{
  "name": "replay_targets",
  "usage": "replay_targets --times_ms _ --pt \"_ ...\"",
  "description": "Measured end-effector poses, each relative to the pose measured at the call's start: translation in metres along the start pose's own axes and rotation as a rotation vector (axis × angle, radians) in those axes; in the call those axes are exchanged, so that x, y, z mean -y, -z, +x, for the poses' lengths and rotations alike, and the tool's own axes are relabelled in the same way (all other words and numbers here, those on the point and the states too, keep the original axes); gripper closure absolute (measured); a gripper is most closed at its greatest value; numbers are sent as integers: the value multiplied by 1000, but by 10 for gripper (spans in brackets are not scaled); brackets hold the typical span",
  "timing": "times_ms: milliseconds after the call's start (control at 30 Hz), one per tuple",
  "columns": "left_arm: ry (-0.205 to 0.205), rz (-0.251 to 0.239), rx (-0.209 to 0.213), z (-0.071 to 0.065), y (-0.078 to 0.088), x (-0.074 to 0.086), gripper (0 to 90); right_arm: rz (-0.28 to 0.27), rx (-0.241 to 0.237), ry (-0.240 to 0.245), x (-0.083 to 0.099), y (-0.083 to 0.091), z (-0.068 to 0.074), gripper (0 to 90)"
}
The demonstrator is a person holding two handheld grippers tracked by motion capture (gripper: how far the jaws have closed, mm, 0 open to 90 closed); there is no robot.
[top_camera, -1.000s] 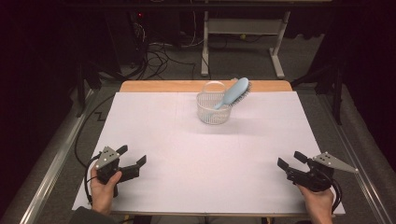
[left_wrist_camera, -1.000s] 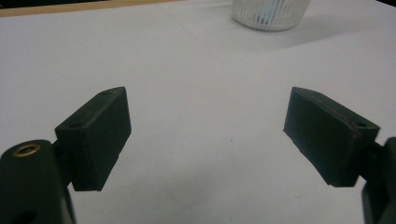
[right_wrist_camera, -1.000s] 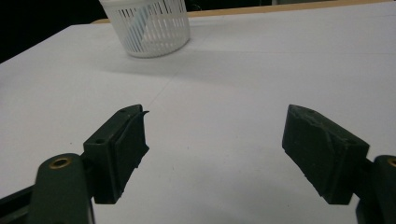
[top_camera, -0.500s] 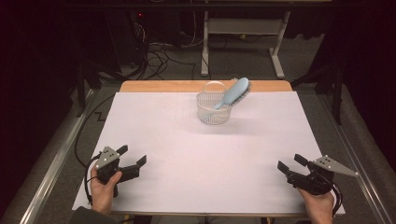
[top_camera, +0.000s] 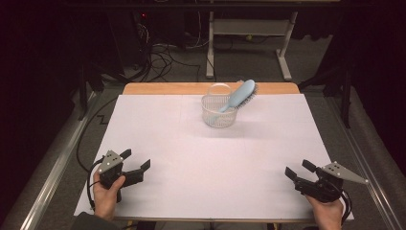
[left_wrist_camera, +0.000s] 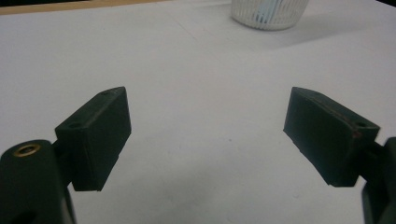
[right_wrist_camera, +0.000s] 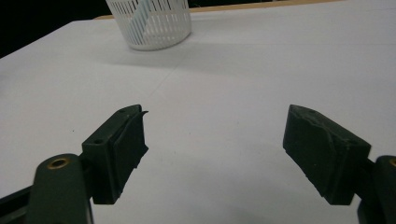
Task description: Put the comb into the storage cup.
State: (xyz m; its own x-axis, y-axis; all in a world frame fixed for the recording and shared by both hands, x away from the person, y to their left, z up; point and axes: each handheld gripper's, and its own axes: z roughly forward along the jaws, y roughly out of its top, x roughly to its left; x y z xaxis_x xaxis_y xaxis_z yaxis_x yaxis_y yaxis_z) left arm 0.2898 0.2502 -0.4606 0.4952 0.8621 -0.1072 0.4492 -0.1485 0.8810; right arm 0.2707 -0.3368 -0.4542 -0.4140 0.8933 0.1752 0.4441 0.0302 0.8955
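A white slatted basket (top_camera: 219,111) stands at the far middle of the white table (top_camera: 201,158). A light blue hairbrush (top_camera: 238,96) leans in it, handle down, bristle head sticking out to the upper right. My left gripper (top_camera: 134,161) rests near the front left corner, held by a hand, its jaws wide apart and empty (left_wrist_camera: 205,135). At the front right corner my right gripper (top_camera: 298,170) is also open with nothing between its jaws (right_wrist_camera: 215,149). The basket (left_wrist_camera: 269,13) shows far ahead of the left jaws, and the basket (right_wrist_camera: 150,22) sits far ahead of the right jaws.
A wooden strip (top_camera: 158,88) runs along the table's far edge. Behind it are cables (top_camera: 158,57) on the floor and a white frame leg (top_camera: 285,52). Metal rails (top_camera: 43,182) flank the table on both sides.
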Motion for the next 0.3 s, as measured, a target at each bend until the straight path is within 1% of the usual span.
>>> replay_targets --times_ms 300 --pt "-6 6 5 -1 -4 -1 159 -3 -9 -2 1 2 0 213"
